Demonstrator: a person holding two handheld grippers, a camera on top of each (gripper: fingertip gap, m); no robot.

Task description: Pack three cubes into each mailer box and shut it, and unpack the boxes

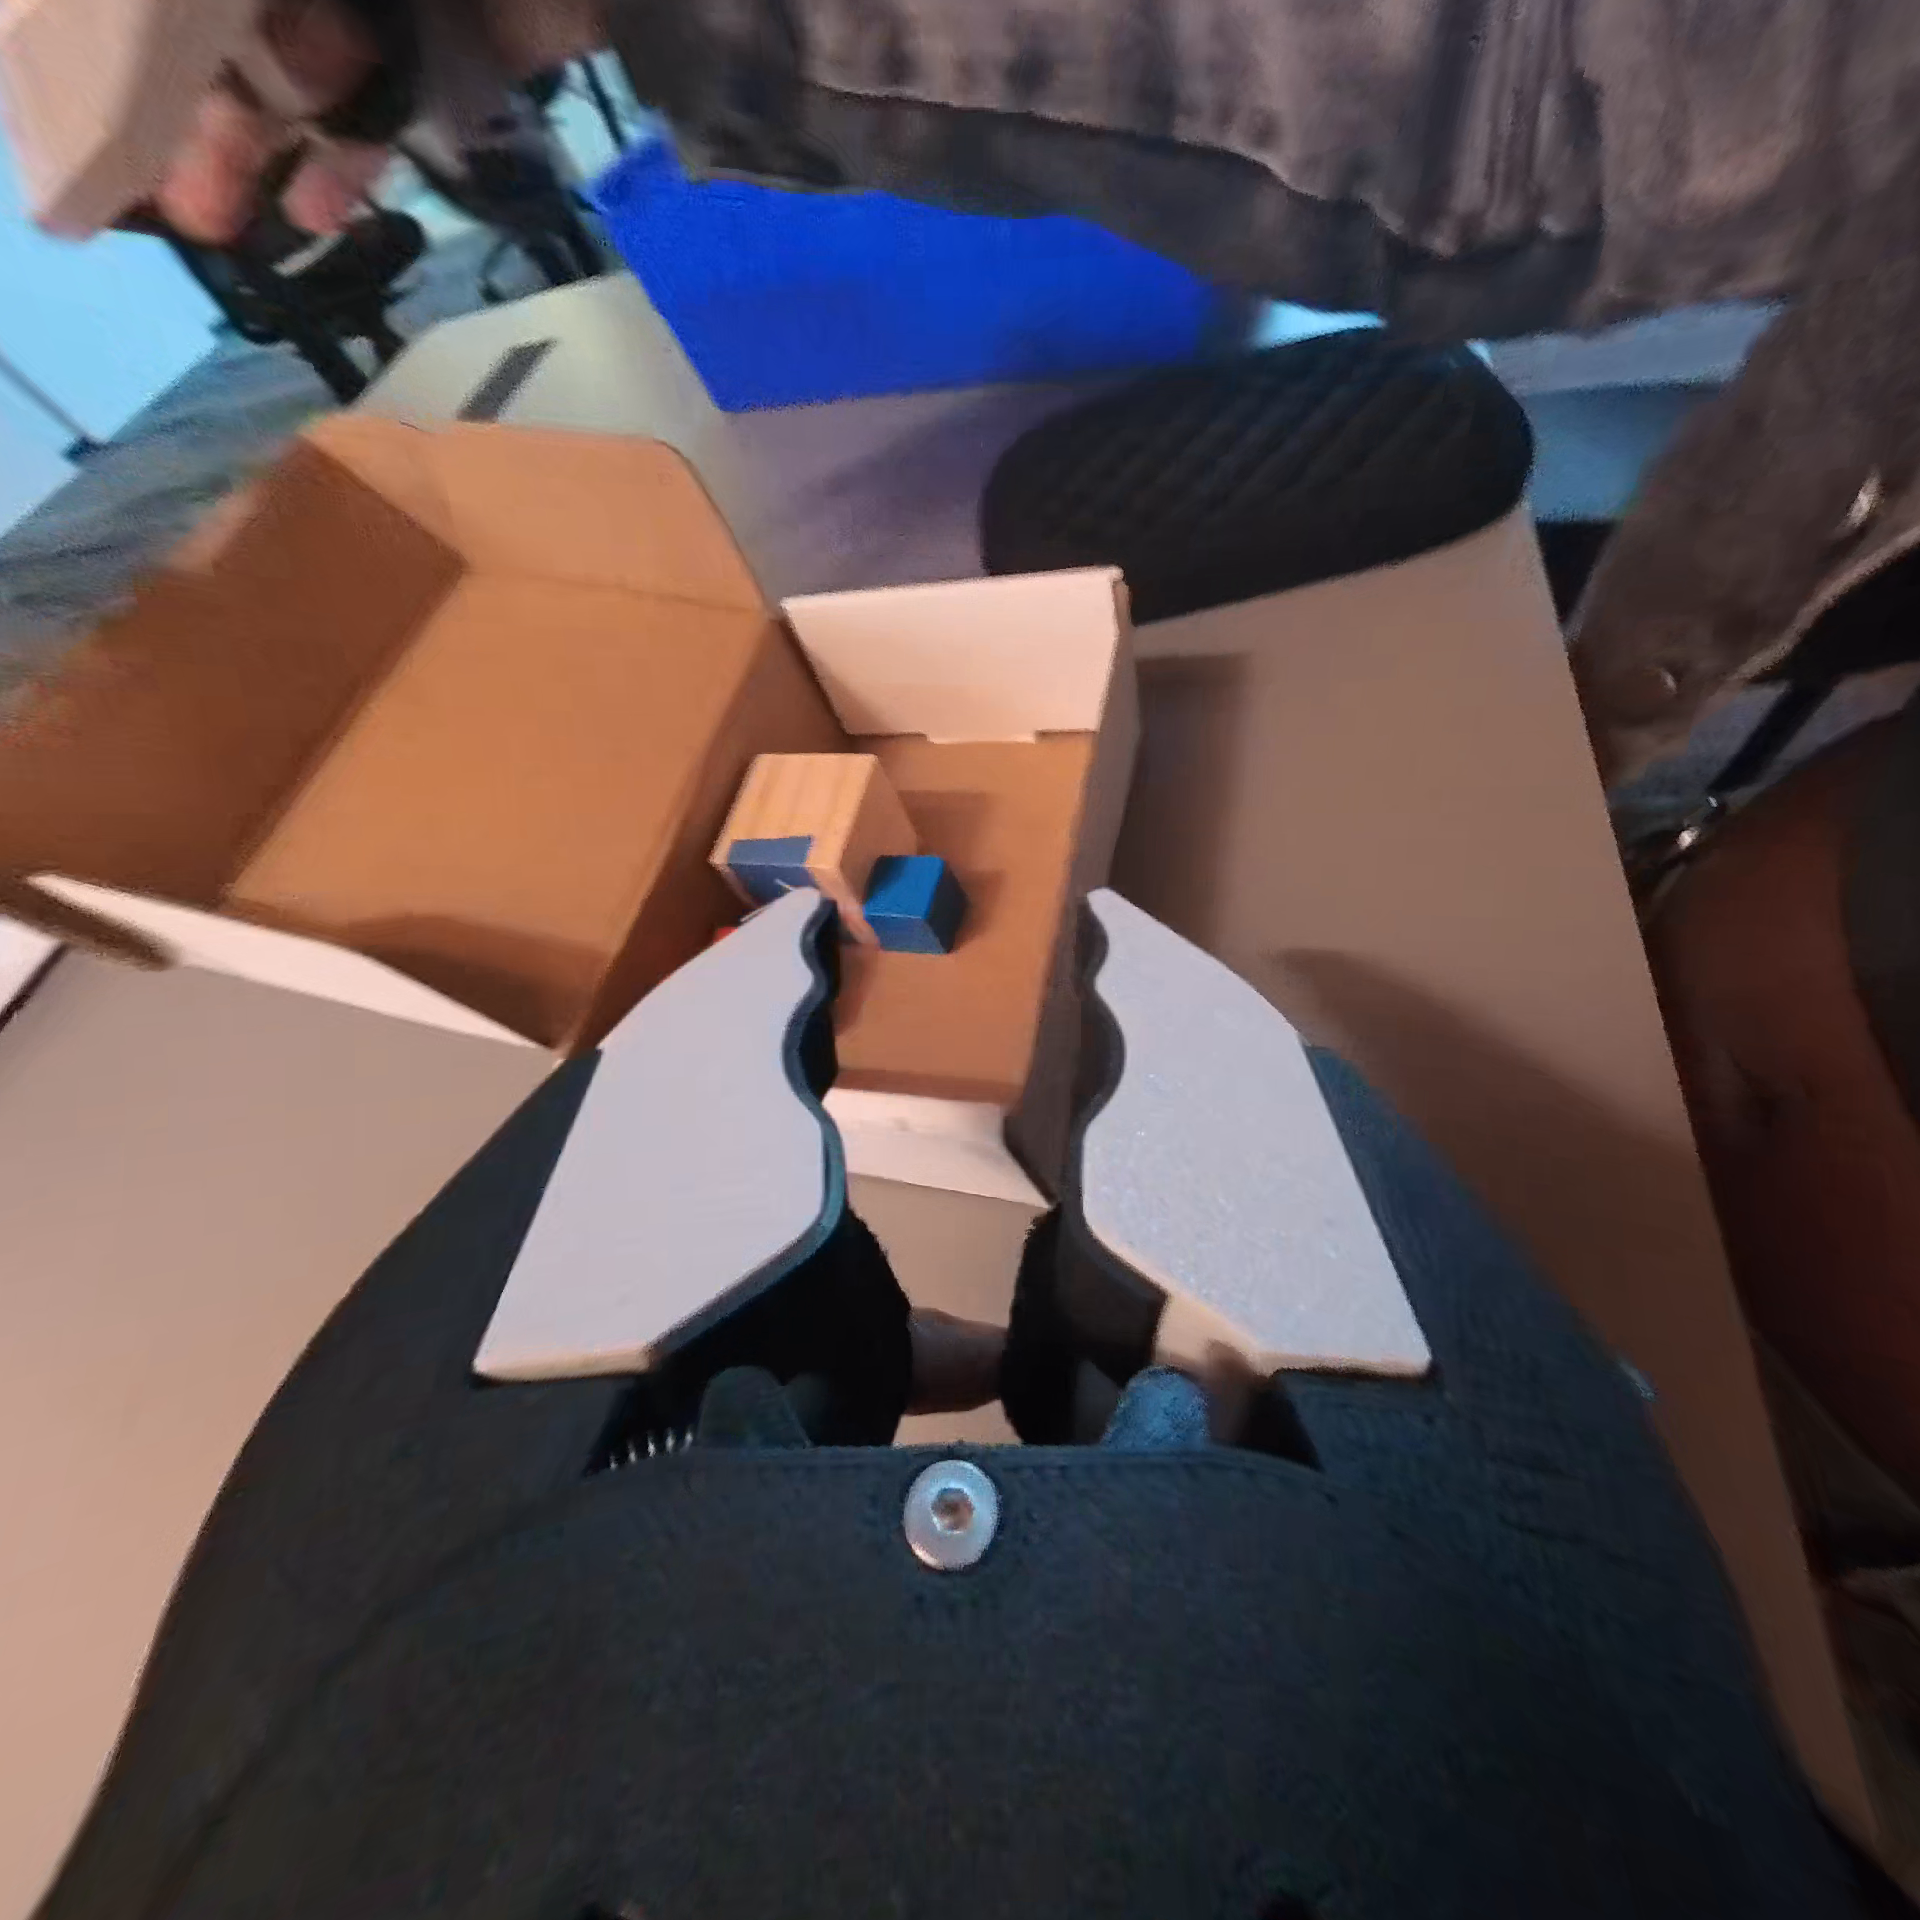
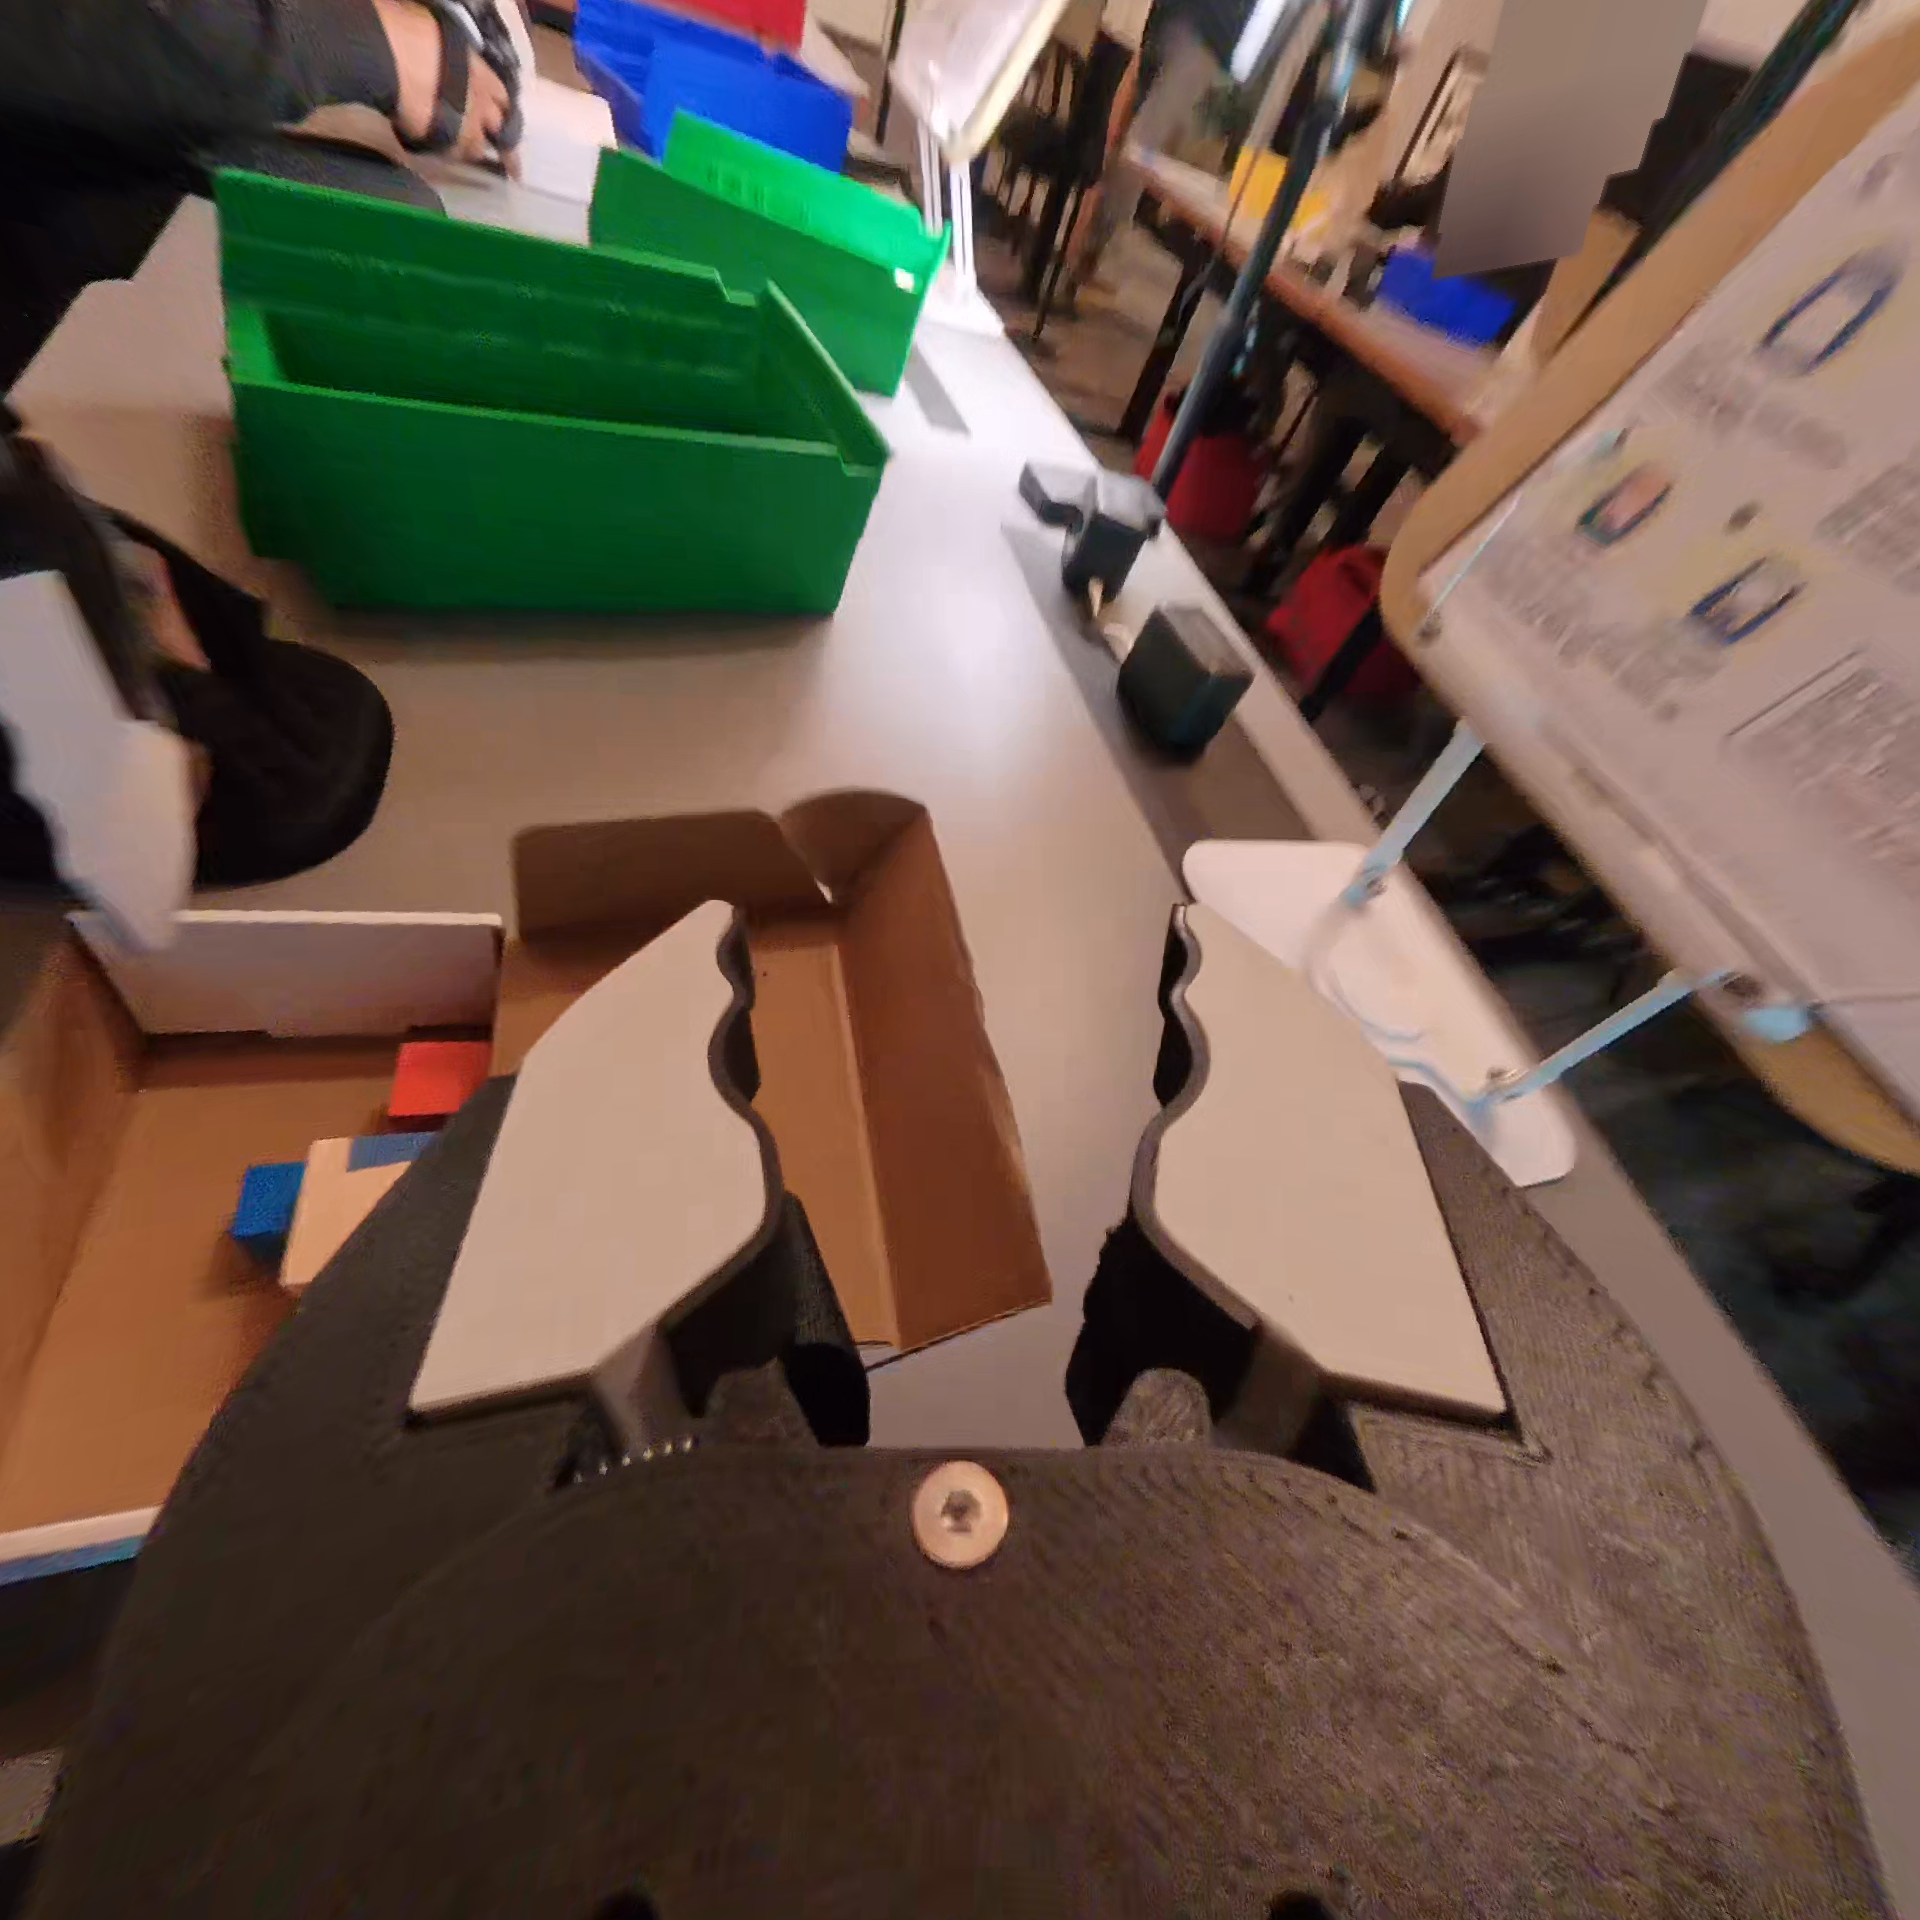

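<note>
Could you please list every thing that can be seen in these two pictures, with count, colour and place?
mailer box: one, brown inside, white outside, open, near table edge.
cubes: three in the box, a red cube, a blue cube, a wooden cube.
green bins: two, behind the box.
blue bins: far end, count unclear.
dark blocks: several, right table edge.
table: one, grey.
left gripper: open, its right finger at the box's side wall.
right gripper: open, above the lid flap.
</note>
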